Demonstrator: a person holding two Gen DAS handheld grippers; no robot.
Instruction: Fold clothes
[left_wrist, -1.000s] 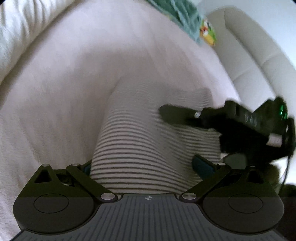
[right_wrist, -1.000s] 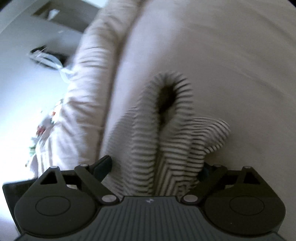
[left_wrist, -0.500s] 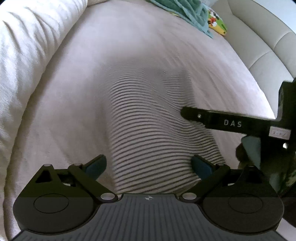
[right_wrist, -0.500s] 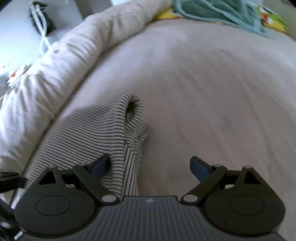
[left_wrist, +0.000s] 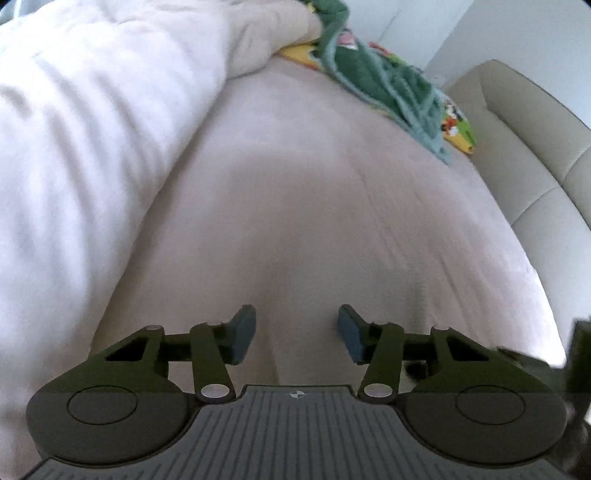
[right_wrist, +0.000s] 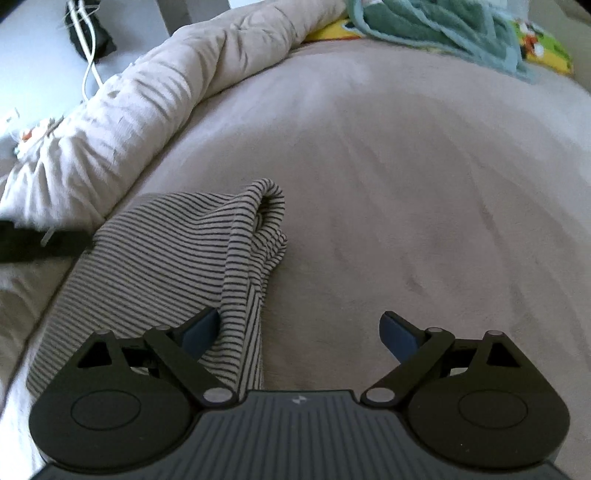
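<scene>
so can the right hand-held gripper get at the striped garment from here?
Probably yes: the right hand-held gripper is open, the striped garment lies flat right beside its left finger, and nothing covers it.

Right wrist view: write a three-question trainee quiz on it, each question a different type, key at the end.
1. True or false: the right gripper is shut on the striped garment.
2. Which lies farthest from the gripper? A) striped garment B) green towel C) white duvet
3. Fill in: the garment lies against the gripper's ____ finger.

Key: 1 false, its jaws are open; 2 B; 3 left.
</scene>
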